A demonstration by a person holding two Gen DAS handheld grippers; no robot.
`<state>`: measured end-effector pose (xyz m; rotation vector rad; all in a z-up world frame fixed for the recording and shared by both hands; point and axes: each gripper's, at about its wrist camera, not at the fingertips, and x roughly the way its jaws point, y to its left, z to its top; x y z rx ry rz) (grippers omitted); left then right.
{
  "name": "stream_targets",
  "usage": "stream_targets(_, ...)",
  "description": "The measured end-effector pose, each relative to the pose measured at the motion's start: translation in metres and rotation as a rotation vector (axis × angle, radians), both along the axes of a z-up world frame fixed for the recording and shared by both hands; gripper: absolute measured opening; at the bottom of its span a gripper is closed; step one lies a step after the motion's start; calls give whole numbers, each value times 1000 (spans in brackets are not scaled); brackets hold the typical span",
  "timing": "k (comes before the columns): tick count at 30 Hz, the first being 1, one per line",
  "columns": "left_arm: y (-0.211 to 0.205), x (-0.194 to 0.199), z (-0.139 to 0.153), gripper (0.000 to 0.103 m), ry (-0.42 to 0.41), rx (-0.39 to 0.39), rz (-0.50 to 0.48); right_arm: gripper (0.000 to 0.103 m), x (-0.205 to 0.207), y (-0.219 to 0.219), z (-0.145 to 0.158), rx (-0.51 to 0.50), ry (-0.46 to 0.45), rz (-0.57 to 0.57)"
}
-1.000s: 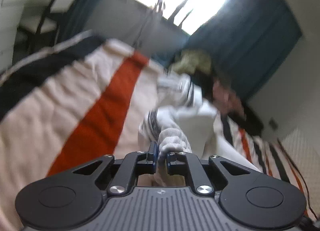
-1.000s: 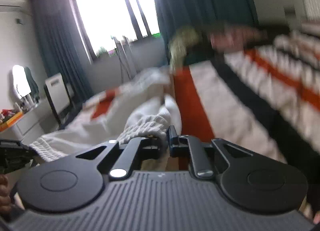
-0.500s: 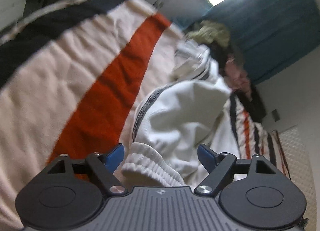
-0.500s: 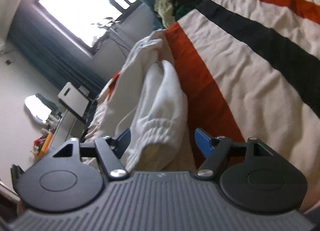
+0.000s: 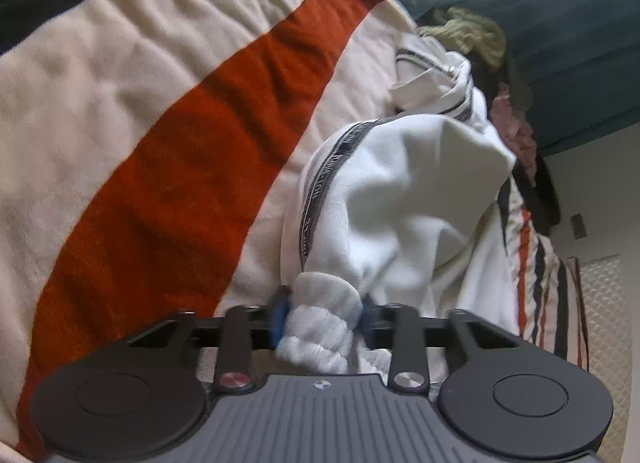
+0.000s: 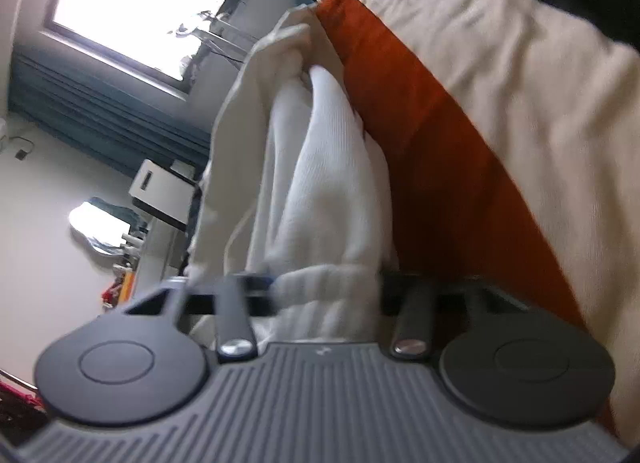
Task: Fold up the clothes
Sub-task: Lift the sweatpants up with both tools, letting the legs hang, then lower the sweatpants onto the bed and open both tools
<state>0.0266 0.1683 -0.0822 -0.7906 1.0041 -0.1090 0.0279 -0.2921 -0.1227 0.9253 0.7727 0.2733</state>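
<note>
Evidently soft and light, the white sweatshirt (image 5: 404, 191) lies bunched on the striped bed (image 5: 132, 111) beside its orange band, left tool (image 5: 322, 319) and right tool (image 6: 326, 297) each closed on a thick ribbed cuff, the firmest hold.

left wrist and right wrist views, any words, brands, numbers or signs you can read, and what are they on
Dark stripe down the sleeve of the white sweatshirt: carries light lettering, too blurred to read.
Small white mark on the left gripper body: a logo, no readable letters.
Small white mark on the right gripper body: the same, blurred.
Striped blanket, curtains and desk clutter: no legible text.
</note>
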Motion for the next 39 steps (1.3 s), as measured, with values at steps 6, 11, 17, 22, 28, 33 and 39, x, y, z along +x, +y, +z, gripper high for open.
stream_targets(6,21,-7,23,15,-140,-9,88,20,-27,18,0,61,-3,-53)
stream_targets(11,68,-1,76,13,-272,54,184,19,-45,94,24,63,-83,36)
stream_targets(17,143,46,144,13,-353,229,274,19,-22,216,56,145,-146,182)
stream_targets(22,203,92,198,13,-404,402,341,19,34,311,76,232,-182,291)
stream_targets(28,245,150,191,13,-358,517,381,20,113,399,50,256,-128,412)
stream_targets(33,263,200,148,13,-263,562,392,22,161,429,11,249,1,465)
stream_targets(39,284,259,95,17,-149,615,404,45,177,418,2,327,116,511)
